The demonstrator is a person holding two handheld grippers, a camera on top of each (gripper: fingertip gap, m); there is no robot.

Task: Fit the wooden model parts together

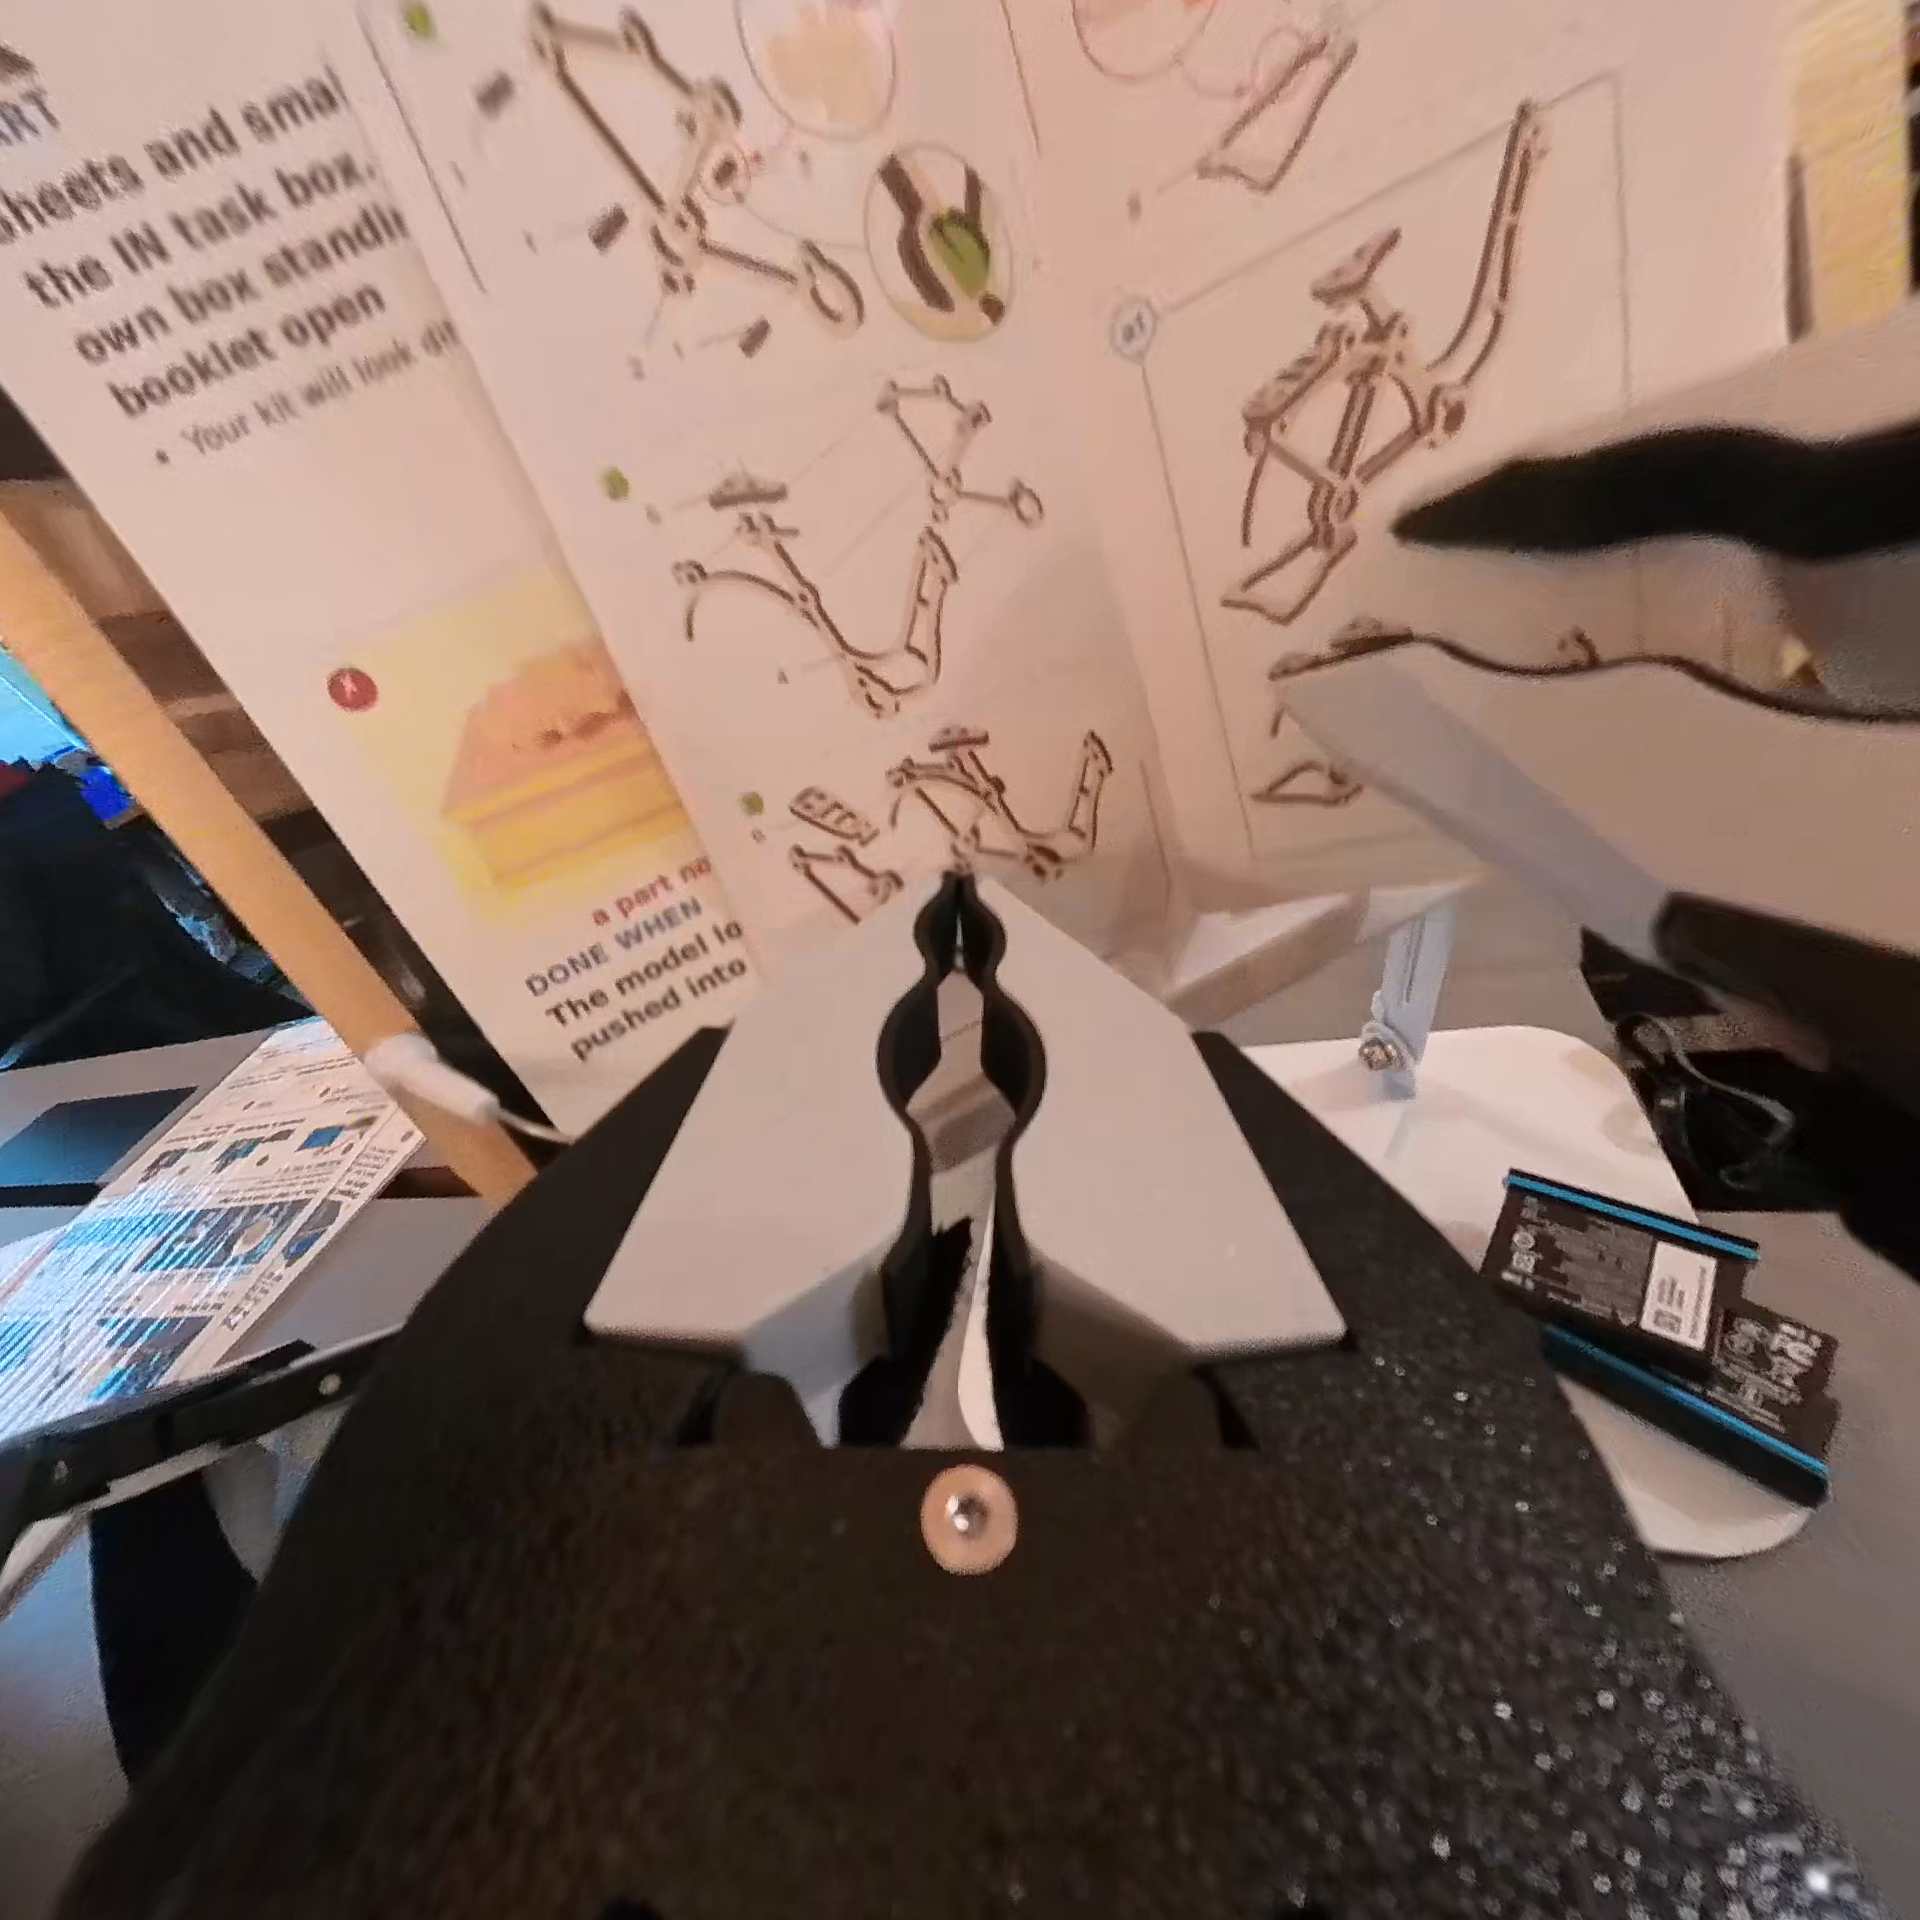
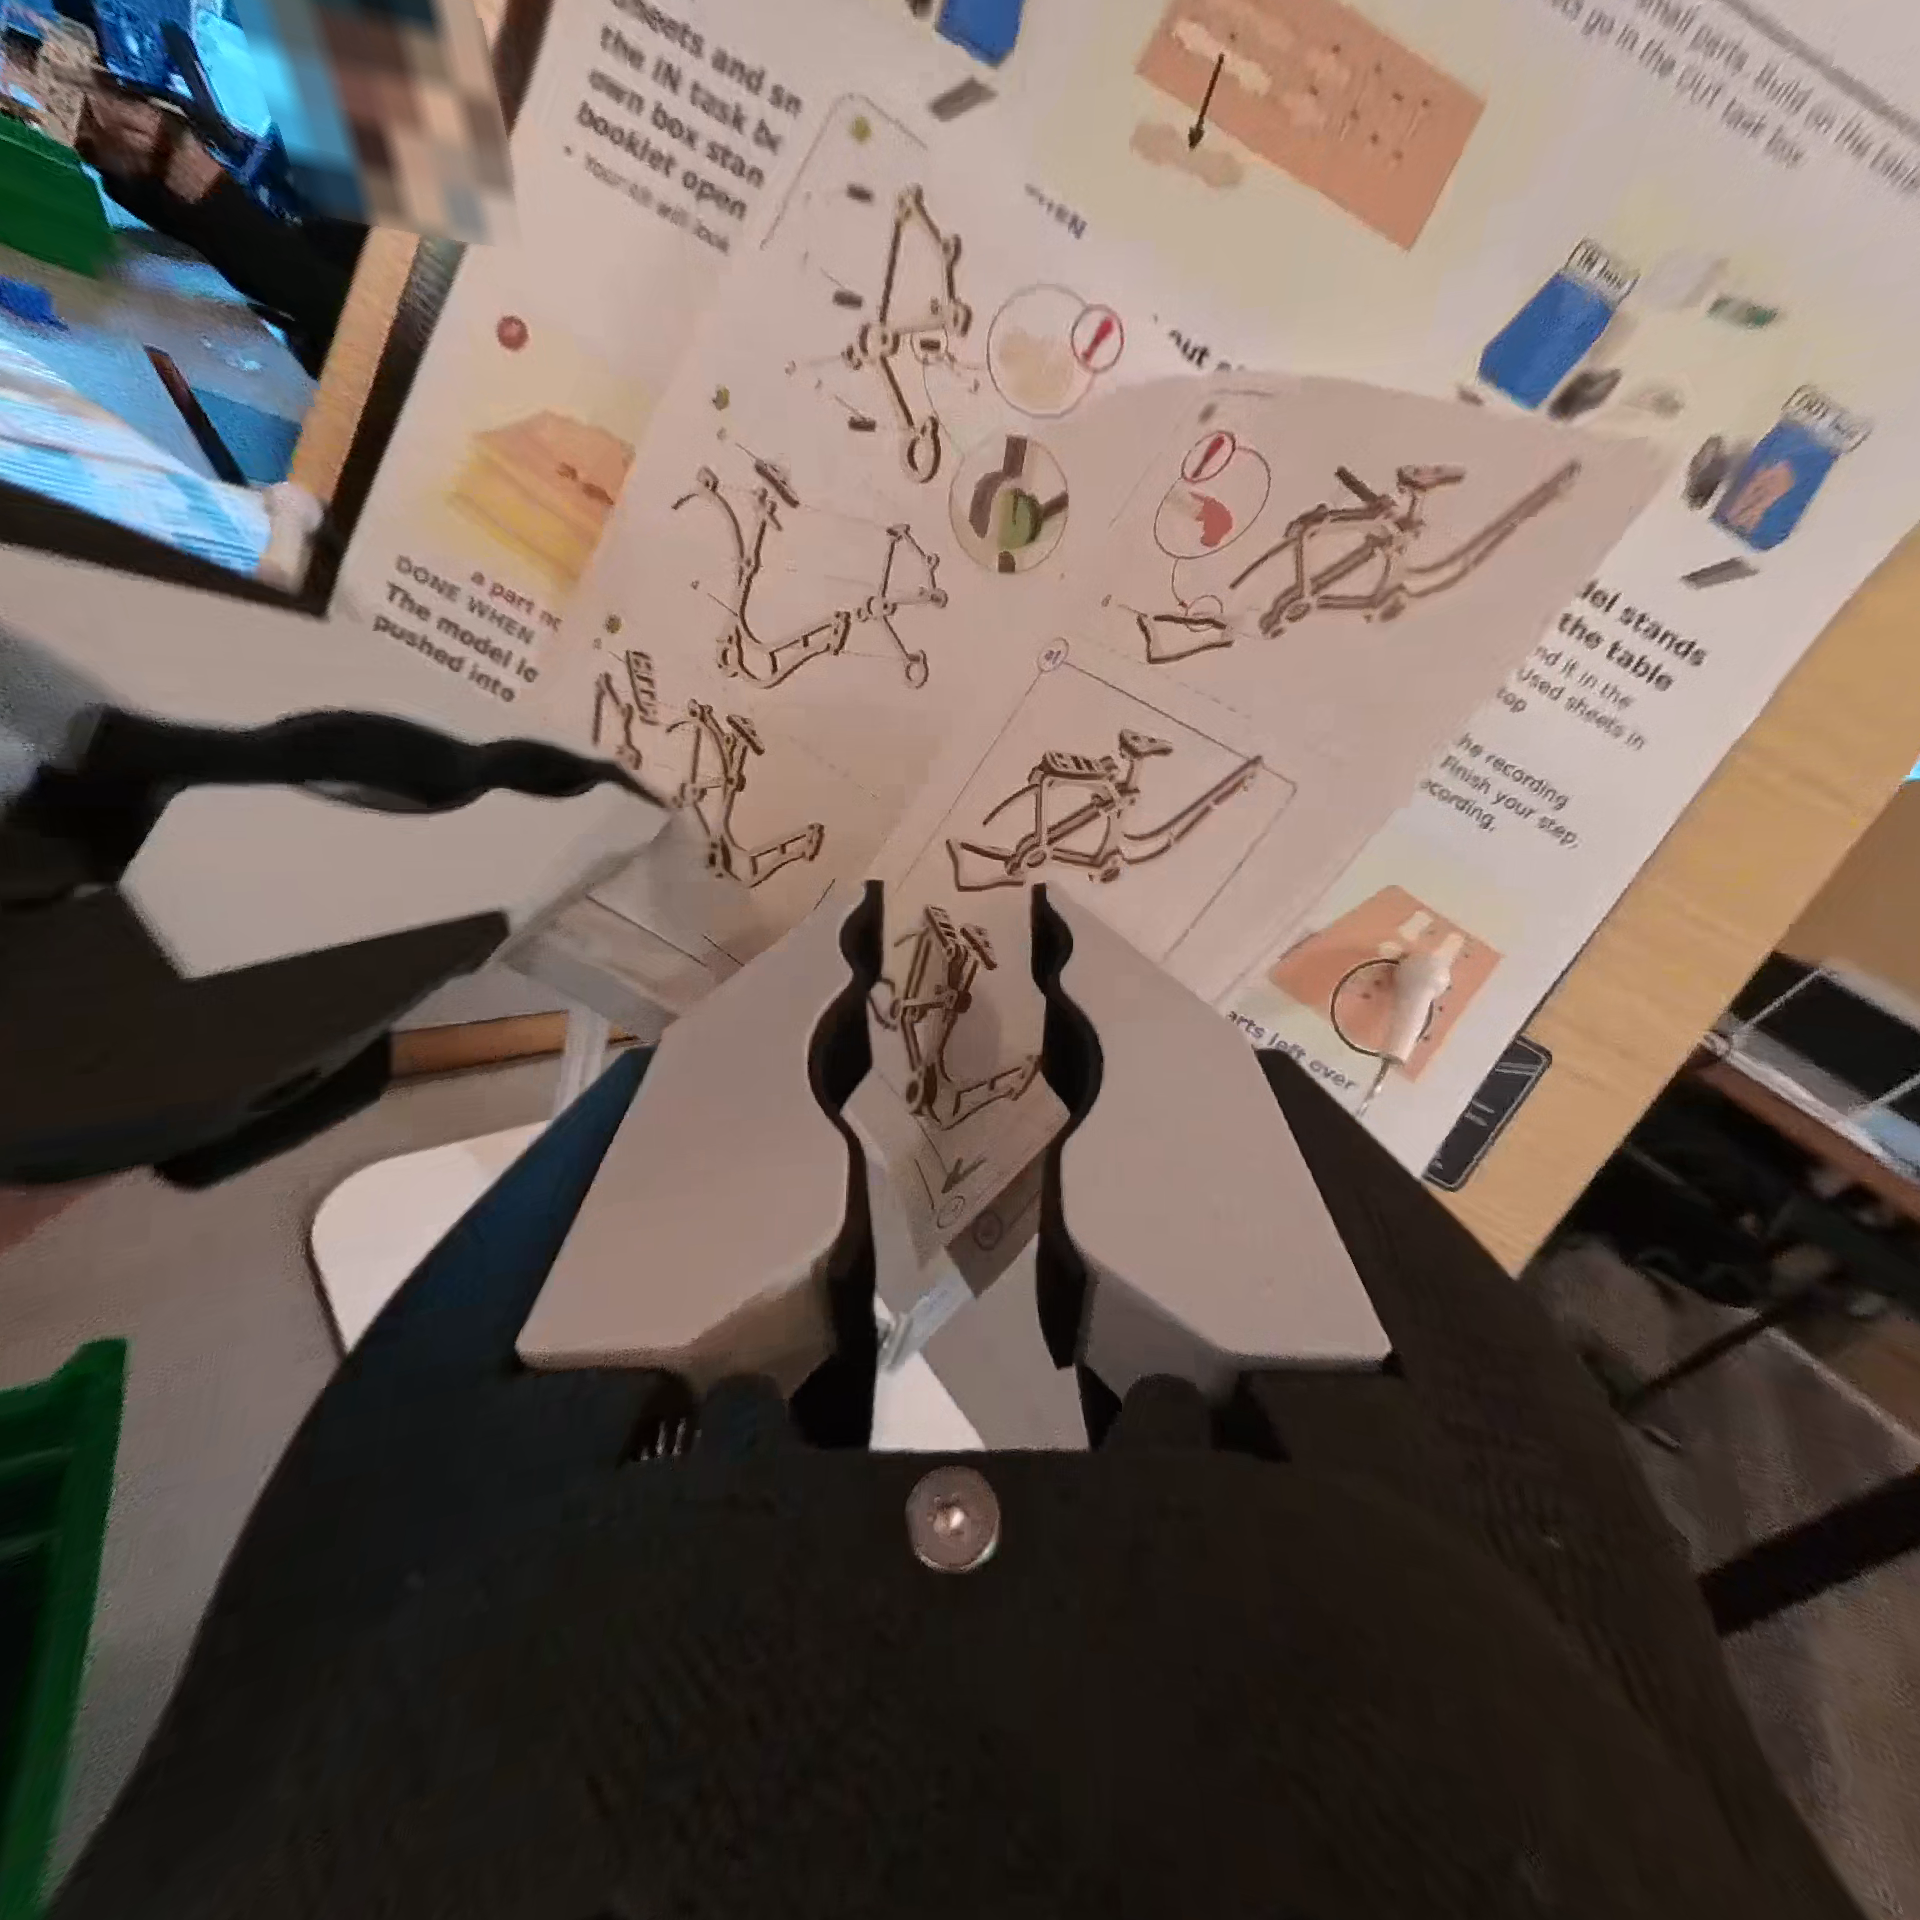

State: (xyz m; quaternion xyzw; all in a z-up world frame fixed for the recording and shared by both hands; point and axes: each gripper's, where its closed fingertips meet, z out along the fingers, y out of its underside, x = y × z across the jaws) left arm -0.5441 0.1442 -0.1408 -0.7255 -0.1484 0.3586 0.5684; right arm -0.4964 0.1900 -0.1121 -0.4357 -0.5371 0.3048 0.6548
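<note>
Paper booklet (image 2: 1039, 644) stands open on its stand; left gripper (image 1: 958, 894) pinches a page edge, right gripper (image 2: 956, 904) is narrowly parted, empty, likely turning pages. No wooden parts visible.

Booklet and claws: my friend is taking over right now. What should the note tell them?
Left claw: shut, apparently on a page edge of the booklet; a white sliver shows inside it.
Right claw: open and empty, pointing at the booklet's right-hand page.
The booklet is propped open on a white stand, in front of a poster.
Wooden parts: none in view.
Done: nothing fitted that can be seen.
Left: probably finish turning the page, then find the parts and fit them together.
</note>
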